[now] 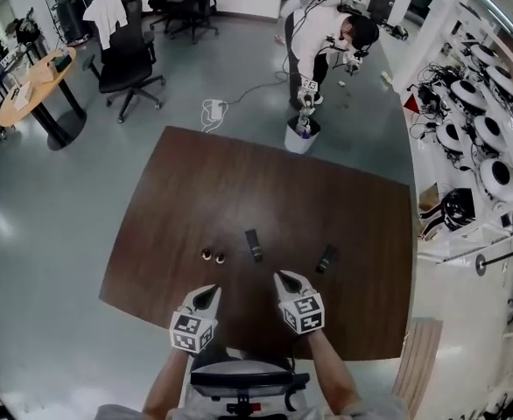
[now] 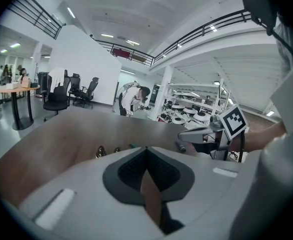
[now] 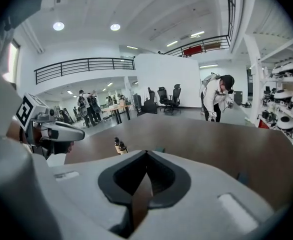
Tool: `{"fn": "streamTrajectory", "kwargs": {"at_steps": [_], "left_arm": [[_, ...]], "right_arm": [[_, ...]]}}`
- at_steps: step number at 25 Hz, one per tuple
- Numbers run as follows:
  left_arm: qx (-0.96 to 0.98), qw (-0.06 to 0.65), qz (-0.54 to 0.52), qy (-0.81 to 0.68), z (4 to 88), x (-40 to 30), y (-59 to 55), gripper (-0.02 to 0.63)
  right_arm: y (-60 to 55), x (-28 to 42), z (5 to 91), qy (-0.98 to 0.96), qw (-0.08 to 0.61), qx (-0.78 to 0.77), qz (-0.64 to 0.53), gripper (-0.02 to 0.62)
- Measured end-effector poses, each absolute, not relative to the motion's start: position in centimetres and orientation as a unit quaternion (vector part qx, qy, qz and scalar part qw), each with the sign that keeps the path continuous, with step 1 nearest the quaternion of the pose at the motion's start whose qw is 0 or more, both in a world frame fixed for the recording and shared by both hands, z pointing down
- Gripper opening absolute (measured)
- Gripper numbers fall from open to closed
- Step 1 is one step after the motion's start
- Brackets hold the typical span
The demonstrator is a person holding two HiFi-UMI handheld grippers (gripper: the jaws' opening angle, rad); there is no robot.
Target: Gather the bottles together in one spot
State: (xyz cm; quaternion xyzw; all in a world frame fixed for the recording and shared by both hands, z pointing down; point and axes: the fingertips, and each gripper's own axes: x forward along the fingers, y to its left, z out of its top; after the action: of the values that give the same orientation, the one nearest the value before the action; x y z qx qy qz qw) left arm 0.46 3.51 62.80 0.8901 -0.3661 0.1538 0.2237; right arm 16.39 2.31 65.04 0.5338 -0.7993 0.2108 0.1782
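Four bottles on the table (image 1: pixel 195 182), and they sit in three places. A pair of small upright bottles (image 1: pixel 214 256) stands close together at the left (touching or just apart, I can't tell), which makes a natural gathering spot. A dark bottle (image 1: pixel 253 244) lies on its side just to their right. A second lying bottle (image 1: pixel 326 258) rests well apart further right, angled away. Those two are the strays.

The left gripper (image 1: pixel 211 293) hovers over the near edge in front of the pair, jaws pressed together with nothing between them. The right gripper (image 1: pixel 284 278) hangs beside it, lined up between the two lying bottles, also closed and empty; its own view shows the pads meeting at the tip, with bare tabletop beyond. Neither touches a bottle.

My read is that nothing has been gathered yet, and each hand is placed to work the side nearest it. The jaws must part before any pick. A bottle on its side may roll when nudged, so a grasp across the body looks safest.
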Motion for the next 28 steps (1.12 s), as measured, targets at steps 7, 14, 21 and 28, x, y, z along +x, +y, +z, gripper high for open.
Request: {"fn": "streamTrajectory", "kwargs": {"at_steps": [7, 14, 21, 28], "left_arm": [[0.876, 0.221, 0.151, -0.4, 63.2, -0.2, 3.8, 0.003], [0.863, 0.232, 0.149, -0.423, 63.9, -1.5, 4.1, 0.003], [0.855, 0.235, 0.146, -0.438, 64.0, -2.9, 3.6, 0.003], [0.851, 0.241, 0.146, -0.443, 64.1, -4.3, 2.7, 0.003]], "right_arm": [[-2.4, 17.0, 66.4, -0.817, 0.226, 0.486, 0.211, 0.002], [-8.8, 16.1, 69.3, -0.814, 0.247, 0.474, 0.227, 0.012], [-11.7, 15.4, 73.7, -0.794, 0.295, 0.459, 0.268, 0.084], [-12.0, 14.4, 77.4, -0.77, 0.326, 0.436, 0.333, 0.119]]}}
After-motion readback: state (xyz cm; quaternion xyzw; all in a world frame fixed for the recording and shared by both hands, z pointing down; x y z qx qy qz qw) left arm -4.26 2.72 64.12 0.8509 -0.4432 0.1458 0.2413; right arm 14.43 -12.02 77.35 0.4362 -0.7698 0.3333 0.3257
